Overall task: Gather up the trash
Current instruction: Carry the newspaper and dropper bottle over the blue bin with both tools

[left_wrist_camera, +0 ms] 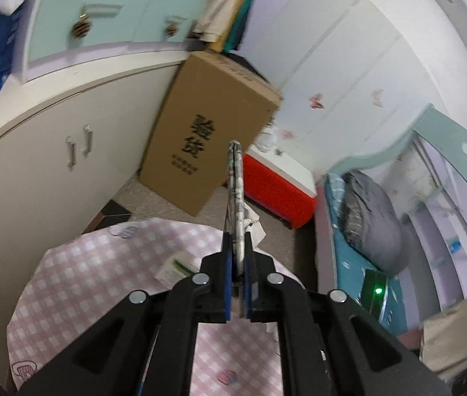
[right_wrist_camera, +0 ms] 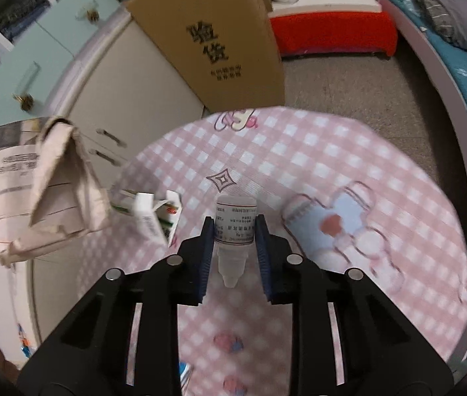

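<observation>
Left gripper point(left_wrist_camera: 239, 247): jaws clamped on the edge of a folded beige printed paper bag point(left_wrist_camera: 235, 191), which sticks out forward past the fingertips, lifted above the pink-and-white checked tablecloth point(left_wrist_camera: 101, 264).

Right gripper point(right_wrist_camera: 234, 227): 2 blue pads pressed on the sides of a small translucent plastic dropper bottle with a white label point(right_wrist_camera: 235, 221), nozzle pointing back toward the camera.

Left of the right gripper, near it: an opened white-and-green cardboard carton point(right_wrist_camera: 154, 211) on the cloth, beside the bag.

Ahead of both grippers: tall brown cardboard box with black characters point(right_wrist_camera: 213, 39) against the cream cupboard point(right_wrist_camera: 141, 92).
</observation>
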`<state>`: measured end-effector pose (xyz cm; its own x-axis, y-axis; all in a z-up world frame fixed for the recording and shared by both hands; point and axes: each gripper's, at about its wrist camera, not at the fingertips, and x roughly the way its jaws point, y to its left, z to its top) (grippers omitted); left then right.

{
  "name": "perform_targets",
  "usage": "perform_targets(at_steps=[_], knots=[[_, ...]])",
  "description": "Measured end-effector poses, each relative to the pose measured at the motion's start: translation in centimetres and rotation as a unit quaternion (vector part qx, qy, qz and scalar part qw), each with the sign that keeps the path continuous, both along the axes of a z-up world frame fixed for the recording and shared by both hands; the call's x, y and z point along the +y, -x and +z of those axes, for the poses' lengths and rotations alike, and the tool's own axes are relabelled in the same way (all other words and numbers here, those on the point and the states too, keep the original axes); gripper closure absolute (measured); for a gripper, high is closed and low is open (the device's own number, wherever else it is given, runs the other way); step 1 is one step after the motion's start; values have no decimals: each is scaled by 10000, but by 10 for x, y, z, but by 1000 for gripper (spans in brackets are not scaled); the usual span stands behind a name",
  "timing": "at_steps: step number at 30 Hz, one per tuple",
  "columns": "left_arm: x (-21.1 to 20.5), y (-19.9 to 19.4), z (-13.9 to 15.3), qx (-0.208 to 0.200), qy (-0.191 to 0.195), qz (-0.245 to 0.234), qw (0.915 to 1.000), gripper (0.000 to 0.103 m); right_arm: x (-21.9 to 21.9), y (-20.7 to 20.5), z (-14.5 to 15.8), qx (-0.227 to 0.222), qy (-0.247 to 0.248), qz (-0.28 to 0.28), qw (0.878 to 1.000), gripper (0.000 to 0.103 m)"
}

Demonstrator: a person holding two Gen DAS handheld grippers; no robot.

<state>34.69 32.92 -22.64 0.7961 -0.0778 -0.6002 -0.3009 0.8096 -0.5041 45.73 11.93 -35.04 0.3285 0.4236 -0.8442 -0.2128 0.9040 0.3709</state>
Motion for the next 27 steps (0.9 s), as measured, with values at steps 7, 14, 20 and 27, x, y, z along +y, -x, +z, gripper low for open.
perform_targets(at_steps=[7, 14, 20, 27], knots=[[-61, 28, 33, -175, -47, -807, 9966, 98, -77, 85, 65, -474, -276, -645, 9964, 78], [-171, 51, 40, 56, -49, -1954, 9807, 98, -176, 162, 91, -554, -313, -1468, 9871, 78], [-270, 53, 29, 381, -121, -2791, 9594, 98, -270, 198, 93, -509, -311, -2097, 9760, 78], [-380, 27, -16, 1040, -253, -3268, 9390, 98, -375, 209, 63, -193, -289, -2426, 9695, 78]])
